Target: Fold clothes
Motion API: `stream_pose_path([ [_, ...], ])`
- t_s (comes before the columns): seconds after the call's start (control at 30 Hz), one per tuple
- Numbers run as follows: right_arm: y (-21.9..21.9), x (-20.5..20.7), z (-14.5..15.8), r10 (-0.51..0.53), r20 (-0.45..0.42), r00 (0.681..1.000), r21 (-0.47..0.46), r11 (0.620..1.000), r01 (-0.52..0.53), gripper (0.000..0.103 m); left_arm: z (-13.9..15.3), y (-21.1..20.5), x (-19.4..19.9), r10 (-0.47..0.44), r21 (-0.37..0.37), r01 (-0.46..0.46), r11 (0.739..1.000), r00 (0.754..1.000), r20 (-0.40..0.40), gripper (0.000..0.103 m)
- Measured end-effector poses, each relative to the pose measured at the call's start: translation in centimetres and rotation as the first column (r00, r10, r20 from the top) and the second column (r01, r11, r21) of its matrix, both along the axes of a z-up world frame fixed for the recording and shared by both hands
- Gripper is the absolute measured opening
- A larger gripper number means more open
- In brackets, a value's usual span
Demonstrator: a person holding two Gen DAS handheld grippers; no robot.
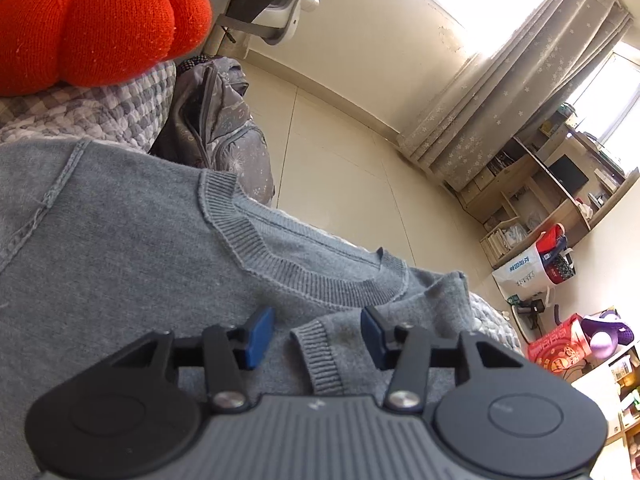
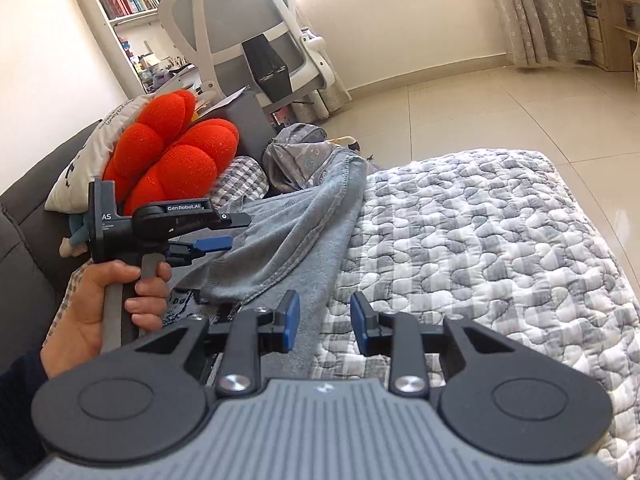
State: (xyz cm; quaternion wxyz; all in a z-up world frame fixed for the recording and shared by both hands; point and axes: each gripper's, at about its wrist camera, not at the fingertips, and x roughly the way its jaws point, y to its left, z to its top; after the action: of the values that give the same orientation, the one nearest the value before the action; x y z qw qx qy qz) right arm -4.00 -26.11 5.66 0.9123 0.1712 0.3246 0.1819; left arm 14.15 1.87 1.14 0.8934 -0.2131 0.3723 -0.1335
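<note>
We see one grey knitted sweater [image 1: 120,248], soft and fine-ribbed at its round collar and at one cuff, lying on a quilted bed cover [image 2: 480,240] of grey and white checks with a puffy, pebbled stitch. The sweater spreads directly ahead of and beneath the left tool [image 1: 316,336]; its ribbed cuff lies between the two blue pads, which stand apart and do not press on it. The collar curves just beyond those pads.

The right tool [image 2: 325,322] also has its two blue pads parted, with nothing held; under it lies the sweater's edge on the left and bare quilt on the right. The bulk of the sweater is bunched ahead and to the left of it, next to the left tool, which one hand [image 2: 100,300] grips by a grey handle.

Beyond the sweater, further left, sit two red knitted cushions [image 2: 172,160] made of rounded lobes, a white pillow [image 2: 92,148] behind them, one grey patterned backpack [image 2: 304,156], and one white mesh-backed office chair [image 2: 248,24] on the pale tiled floor [image 2: 480,100].
</note>
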Motion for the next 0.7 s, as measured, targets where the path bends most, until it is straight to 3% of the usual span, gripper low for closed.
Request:
stream_pose_path([
  [0.03, 0.1, 0.4, -0.5, 0.006, -0.002, 1.000, 0.012, 1.000, -0.006, 0.032, 0.0, -0.5, 0.0, -0.013, 0.027, 0.013, 1.000, 1.000, 0.016, 0.004],
  [0.17, 0.6, 0.7, -2.8, 0.020, -0.019, 1.000, 0.009, 1.000, -0.020, 0.033, 0.3, -1.9, 0.0, -0.059, 0.123, 0.048, 0.991, 0.994, 0.093, 0.003],
  [0.37, 1.1, 0.5, -3.5, 0.019, 0.016, 1.000, -0.037, 0.999, -0.018, 0.036, 3.4, 0.7, 0.9, 0.052, 0.067, -0.067, 0.995, 0.977, 0.206, 0.002],
  [0.43, 1.7, 0.5, -3.2, 0.022, 0.026, 0.999, -0.072, 0.997, -0.020, 0.036, 3.9, 0.8, 1.5, 0.063, 0.083, -0.083, 0.993, 0.974, 0.219, 0.002],
  [0.63, 2.8, 1.2, -2.1, 0.020, 0.061, 0.998, -0.178, 0.984, -0.009, 0.040, 0.9, 0.5, 2.7, 0.084, 0.141, -0.098, 0.985, 0.992, 0.099, 0.003],
  [0.7, 2.5, 1.4, -1.8, 0.011, 0.068, 0.998, -0.199, 0.980, 0.003, 0.040, 0.6, 1.3, 2.4, 0.107, 0.108, -0.116, 0.987, 0.991, 0.080, 0.004],
])
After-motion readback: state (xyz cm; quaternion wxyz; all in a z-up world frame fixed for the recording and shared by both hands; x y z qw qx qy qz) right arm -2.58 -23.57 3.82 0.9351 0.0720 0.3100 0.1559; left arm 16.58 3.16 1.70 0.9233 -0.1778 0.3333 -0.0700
